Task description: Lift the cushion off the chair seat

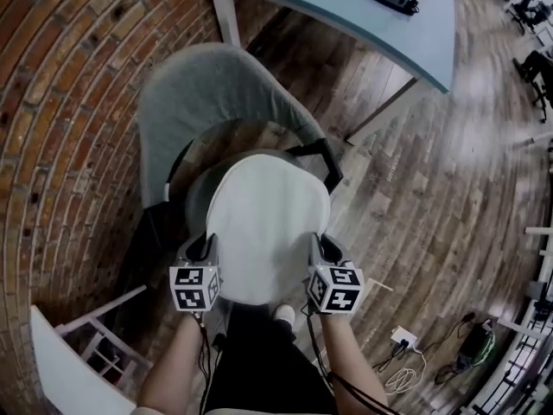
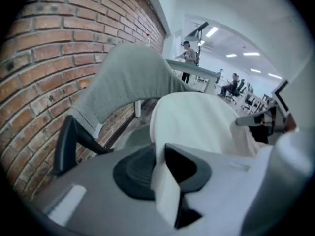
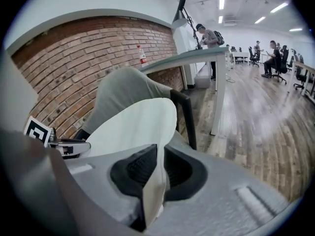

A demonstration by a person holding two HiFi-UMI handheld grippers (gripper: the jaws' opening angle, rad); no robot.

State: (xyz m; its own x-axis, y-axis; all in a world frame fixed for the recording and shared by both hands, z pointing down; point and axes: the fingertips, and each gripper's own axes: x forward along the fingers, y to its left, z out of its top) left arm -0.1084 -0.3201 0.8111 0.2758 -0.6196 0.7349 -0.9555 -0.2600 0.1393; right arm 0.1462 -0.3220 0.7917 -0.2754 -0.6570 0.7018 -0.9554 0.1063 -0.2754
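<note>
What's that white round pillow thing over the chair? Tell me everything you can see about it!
The cushion is white, flat and oval, thin and soft-looking, like fabric-covered padding. It is held over the seat of the grey chair, its far end pointing at the backrest. The left gripper pinches its left edge and the right gripper its right edge, both with jaws shut on it. Whether its far end touches the seat cannot be told.

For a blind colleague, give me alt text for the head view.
The left claw and right claw each clamp the near edge of a white cushion over a grey chair. A brick wall stands left, wood floor right.
</note>
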